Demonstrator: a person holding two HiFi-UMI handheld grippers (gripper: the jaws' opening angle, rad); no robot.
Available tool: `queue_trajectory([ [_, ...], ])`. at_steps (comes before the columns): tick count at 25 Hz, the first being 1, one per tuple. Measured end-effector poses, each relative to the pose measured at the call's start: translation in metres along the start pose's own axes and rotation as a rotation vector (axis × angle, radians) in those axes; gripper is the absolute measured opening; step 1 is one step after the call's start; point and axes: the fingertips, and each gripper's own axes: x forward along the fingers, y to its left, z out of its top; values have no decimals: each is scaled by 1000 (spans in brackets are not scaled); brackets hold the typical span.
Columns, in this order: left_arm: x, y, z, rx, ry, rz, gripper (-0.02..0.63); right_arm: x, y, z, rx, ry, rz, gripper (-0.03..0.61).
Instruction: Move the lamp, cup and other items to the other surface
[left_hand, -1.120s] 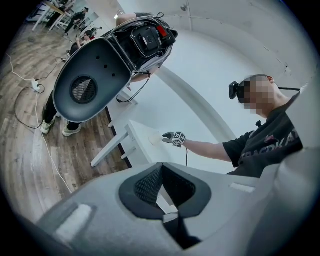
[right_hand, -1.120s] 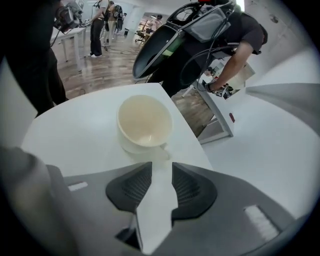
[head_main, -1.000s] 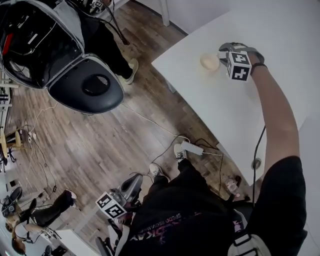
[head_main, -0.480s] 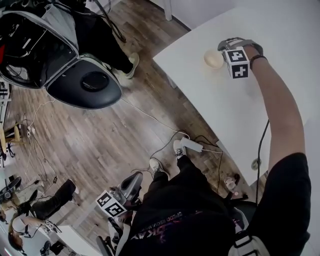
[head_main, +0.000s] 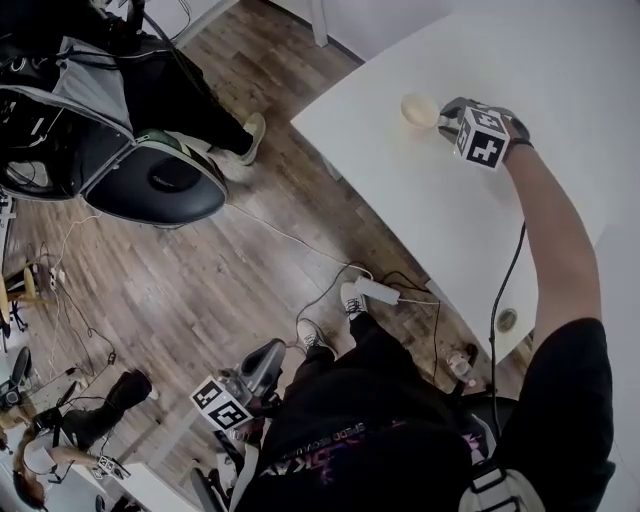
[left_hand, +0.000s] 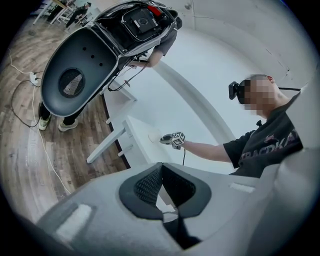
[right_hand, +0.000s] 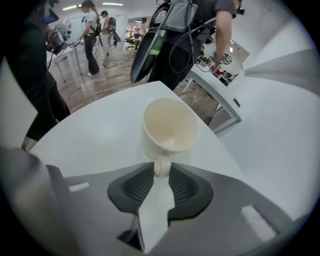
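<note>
A cream cup (head_main: 420, 110) stands upright near the corner of the white table (head_main: 540, 60). My right gripper (head_main: 446, 118) reaches it from the right and points steeply down. In the right gripper view the cup (right_hand: 170, 125) is empty, and its handle sits between the pads of the right gripper (right_hand: 161, 170), which has just been closing and grips it. My left gripper (head_main: 262, 366) hangs low beside the person's leg, over the wooden floor. In its own view the left gripper (left_hand: 160, 168) has its pads meeting with nothing between them. No lamp shows.
A large grey-and-black shell seat (head_main: 160, 180) stands on the wood floor at the left, with a person (head_main: 200, 90) beside it. A white power strip (head_main: 385, 293) and cables lie on the floor below the table's edge. More people stand in the background (right_hand: 92, 35).
My right gripper has rolled a little and its fingers have settled round the cup's handle. The cup stays near the table corner. The left gripper keeps its place by the leg.
</note>
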Motion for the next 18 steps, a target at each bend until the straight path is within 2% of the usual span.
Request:
queue_trajectory([
  [3, 2, -2, 0, 7, 5, -11, -5, -6, 12, 3, 129, -61, -6, 91],
  [7, 3, -6, -3, 20, 13, -25, -5, -17, 29, 10, 357, -169, -34, 103],
  [11, 2, -8, -6, 21, 13, -27, -5, -17, 28, 13, 597, -260, -157, 94],
  [15, -2, -8, -11, 23, 6, -23, -5, -20, 16, 8, 936, -359, -272, 95],
  [16, -4, -8, -13, 23, 4, -21, -5, -18, 15, 7, 983, -371, -277, 96],
  [18, -6, -9, -14, 23, -3, -17, -5, -12, 15, 8, 1006, -362, -269, 92],
])
